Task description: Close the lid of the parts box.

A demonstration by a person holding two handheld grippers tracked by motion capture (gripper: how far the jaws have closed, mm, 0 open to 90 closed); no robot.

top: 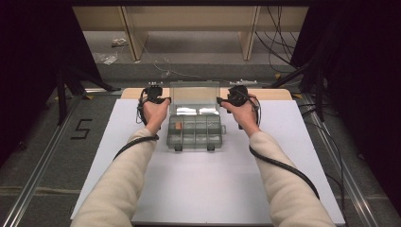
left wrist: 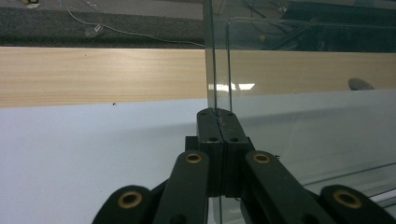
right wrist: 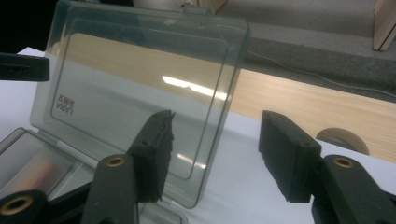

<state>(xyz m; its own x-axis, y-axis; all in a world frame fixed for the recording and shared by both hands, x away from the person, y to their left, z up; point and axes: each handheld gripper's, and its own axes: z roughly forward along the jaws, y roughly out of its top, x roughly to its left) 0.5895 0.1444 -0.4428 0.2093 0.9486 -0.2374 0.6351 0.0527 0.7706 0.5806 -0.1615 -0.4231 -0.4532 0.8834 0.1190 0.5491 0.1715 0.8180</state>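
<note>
— White board [top: 208, 184] on pale wood table [left wrist: 93, 74], item one: clear compartment box [top: 194, 132], centre, lid [right wrist: 140, 84] upright.

— Tongs?

— My left gripper [left wrist: 218, 116]: clamped on lid's edge. Right gripper [right wrist: 215, 154]: jaws apart beside lid. I'd keep the left pinch steady, swing slowly.
</note>
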